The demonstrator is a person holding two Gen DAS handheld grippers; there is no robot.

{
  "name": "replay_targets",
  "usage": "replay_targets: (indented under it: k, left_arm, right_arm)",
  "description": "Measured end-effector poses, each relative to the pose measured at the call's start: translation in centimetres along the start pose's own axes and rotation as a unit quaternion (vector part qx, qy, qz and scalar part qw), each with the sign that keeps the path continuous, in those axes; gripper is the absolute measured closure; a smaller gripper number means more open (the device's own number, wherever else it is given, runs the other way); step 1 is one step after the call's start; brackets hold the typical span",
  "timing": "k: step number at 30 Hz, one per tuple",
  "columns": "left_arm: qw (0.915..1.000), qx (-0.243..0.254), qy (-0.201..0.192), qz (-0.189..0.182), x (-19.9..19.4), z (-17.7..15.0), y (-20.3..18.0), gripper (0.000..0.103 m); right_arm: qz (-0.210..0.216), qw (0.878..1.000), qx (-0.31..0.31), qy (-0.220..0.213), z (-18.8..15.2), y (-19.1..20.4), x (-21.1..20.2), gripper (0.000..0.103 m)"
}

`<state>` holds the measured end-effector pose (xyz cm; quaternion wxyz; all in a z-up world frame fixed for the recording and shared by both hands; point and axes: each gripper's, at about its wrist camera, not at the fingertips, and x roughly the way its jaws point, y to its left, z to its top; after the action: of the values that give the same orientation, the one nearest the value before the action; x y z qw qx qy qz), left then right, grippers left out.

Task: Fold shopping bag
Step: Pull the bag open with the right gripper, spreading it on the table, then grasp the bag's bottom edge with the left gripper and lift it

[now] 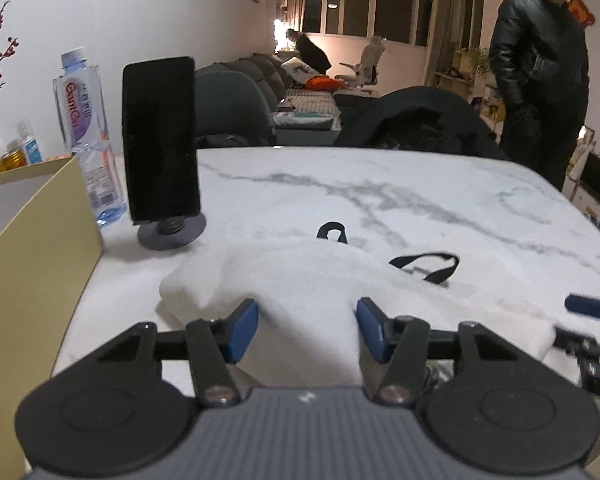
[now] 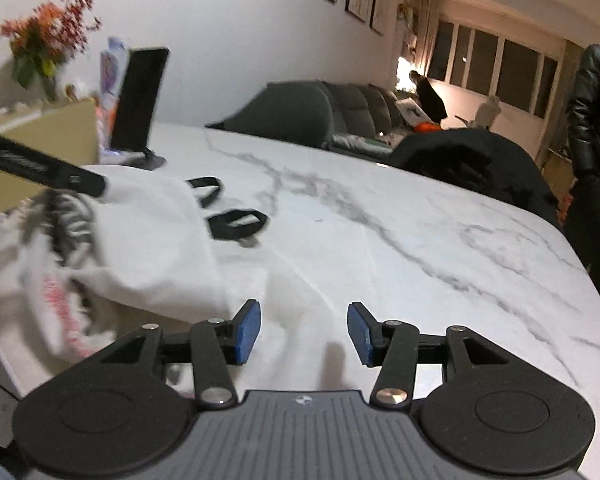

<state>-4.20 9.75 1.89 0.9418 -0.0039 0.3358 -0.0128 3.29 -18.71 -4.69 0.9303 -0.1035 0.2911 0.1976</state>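
Left wrist view: left tongs spread, straddling near edge of white bag; black handles far end. Right tongs spread, bag mostly leftward on bench.

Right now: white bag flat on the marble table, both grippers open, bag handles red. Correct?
Nearly. The handles are black, not red, as the left wrist view shows. The rest holds: the white bag lies on the marble table, left gripper and right gripper both open.
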Motion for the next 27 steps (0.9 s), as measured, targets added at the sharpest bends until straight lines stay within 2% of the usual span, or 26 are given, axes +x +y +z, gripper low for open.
replay_targets:
  k: [5,9,12,14,17,20,27]
  left_arm:
    - [0.9999,0.014,0.006,0.007,0.7,-0.3,-0.1,0.05]
    - [0.9998,0.015,0.011,0.005,1.8,-0.1,-0.4,0.051]
    - [0.9997,0.02,0.012,0.004,2.5,0.0,-1.0,0.052]
    - [0.9997,0.022,0.01,0.002,2.8,0.1,-1.4,0.052]
    - [0.9998,0.021,0.007,-0.002,3.1,0.1,-1.8,0.053]
    - [0.9998,0.019,-0.001,-0.007,3.1,0.3,-2.0,0.057]
    - [0.9993,0.014,-0.014,-0.031,3.2,0.8,-2.7,0.064]
  right_arm:
    - [0.009,1.0,0.011,0.023,-1.3,0.6,1.1,0.055]
    - [0.018,0.999,0.026,0.019,-2.8,0.4,0.9,0.056]
    - [0.015,0.999,0.025,0.016,-3.4,0.9,0.2,0.067]
    - [0.014,1.0,0.022,0.015,-3.4,1.1,0.1,0.083]
    - [0.006,1.0,0.013,0.015,-3.4,1.6,0.0,0.092]
    - [-0.019,1.0,0.021,0.015,-3.4,1.5,-0.1,0.096]
    - [-0.07,0.995,0.072,0.018,-3.7,-0.7,-0.8,0.097]
